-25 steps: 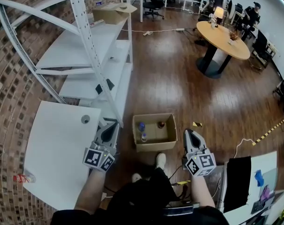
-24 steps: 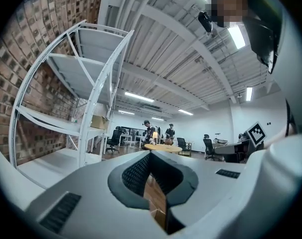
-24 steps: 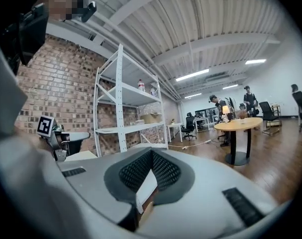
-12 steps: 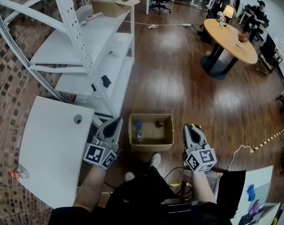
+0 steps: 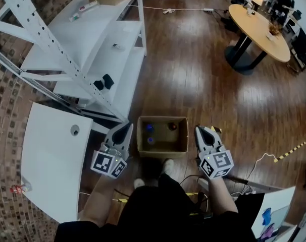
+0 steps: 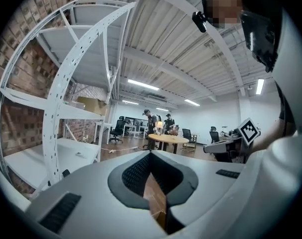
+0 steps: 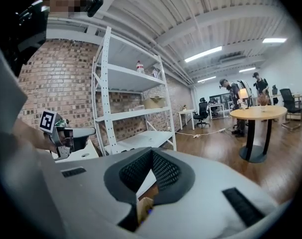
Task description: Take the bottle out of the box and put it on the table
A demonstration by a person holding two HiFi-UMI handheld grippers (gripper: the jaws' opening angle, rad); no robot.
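Seen from above, a person stands over an open brown cardboard box [image 5: 162, 149] on the wooden floor. The left gripper [image 5: 124, 129] and right gripper [image 5: 200, 130] flank the box. They are held roughly level with jaws pressed together and empty, seemingly ready to reach in. Small blue-capped bottles [image 5: 150, 127] sit inside the box. The white table [image 5: 47, 150] lies to the left.

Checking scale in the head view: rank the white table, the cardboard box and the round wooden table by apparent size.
White table, largest.
Cardboard box and round wooden table look alike; the latter stands farther away.
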